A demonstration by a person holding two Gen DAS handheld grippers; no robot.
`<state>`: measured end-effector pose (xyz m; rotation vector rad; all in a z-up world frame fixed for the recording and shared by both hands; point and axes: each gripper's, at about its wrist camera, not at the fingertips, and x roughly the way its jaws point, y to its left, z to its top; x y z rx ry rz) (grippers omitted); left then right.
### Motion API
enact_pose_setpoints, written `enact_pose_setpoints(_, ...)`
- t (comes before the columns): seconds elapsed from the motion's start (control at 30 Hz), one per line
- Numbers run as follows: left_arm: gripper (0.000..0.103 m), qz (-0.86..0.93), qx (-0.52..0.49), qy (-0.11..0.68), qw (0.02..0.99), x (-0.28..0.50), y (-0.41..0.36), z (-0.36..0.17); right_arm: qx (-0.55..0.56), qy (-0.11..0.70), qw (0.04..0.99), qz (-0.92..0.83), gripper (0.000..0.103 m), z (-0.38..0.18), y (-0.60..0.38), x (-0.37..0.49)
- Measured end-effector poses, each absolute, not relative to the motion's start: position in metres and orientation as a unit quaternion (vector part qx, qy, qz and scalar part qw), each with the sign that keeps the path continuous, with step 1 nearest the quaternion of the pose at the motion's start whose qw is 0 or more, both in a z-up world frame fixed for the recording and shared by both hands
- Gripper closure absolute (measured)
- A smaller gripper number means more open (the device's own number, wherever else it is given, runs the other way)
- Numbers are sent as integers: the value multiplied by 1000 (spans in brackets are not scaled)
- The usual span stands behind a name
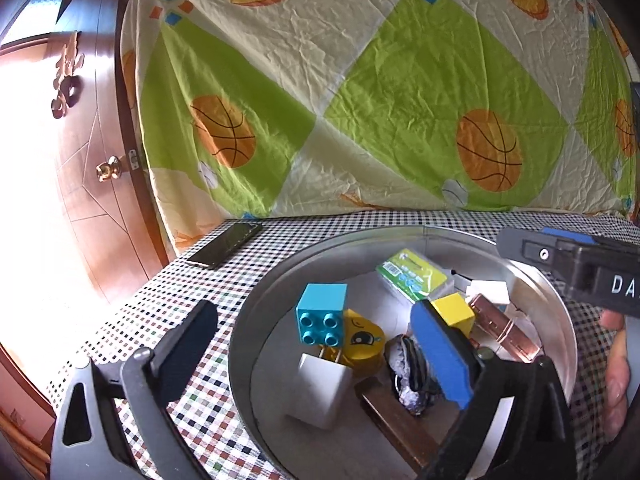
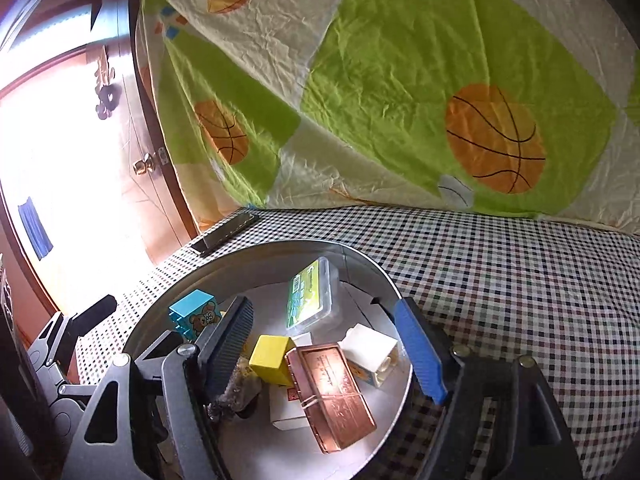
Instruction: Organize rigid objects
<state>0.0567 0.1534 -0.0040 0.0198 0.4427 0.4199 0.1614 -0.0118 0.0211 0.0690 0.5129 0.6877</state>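
So my checked tablecloth (image 2: 520, 280) has the big round metal tin (image 1: 280, 280) sitting on it, and basically everything rigid is already piled inside. Biggest piece in there is the copper-coloured case (image 2: 332, 392) at about 5 o'clock in the tin from my right camera, looks hard, slick and a bit heavy, so I'd pinch it across the short sides where the band wraps it. At 12 o'clock leans the clear box with the green label (image 2: 310, 296), light and stiff but probably slippery plastic. The white charger cube (image 1: 320, 388) sits at 7 o'clock from the left view, smooth, grab the flat faces. Then the blocks: teal one (image 1: 322, 314), yellow one (image 2: 270, 358), white one (image 2: 372, 350), all light, hard and easy by opposite sides. My left claw (image 1: 316, 360) is spread wide, holding nothing, straddling the tin's rim; my right claw (image 2: 328, 356) is open too, jaws either side of the case and the yellow block, not pressing anything. Hard to read: a crinkly dark thing (image 1: 412, 376) under my blue pad, a yellow toy face (image 1: 362, 340) mostly hidden behind the teal block, and a brown slab (image 1: 400, 424) cut off at 6 o'clock.
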Motion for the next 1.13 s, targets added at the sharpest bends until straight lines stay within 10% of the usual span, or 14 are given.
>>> enact_pose_setpoints(1.13,0,202,-48,210,955,16,159,23,-38,155,931,327,17,55,-22,80)
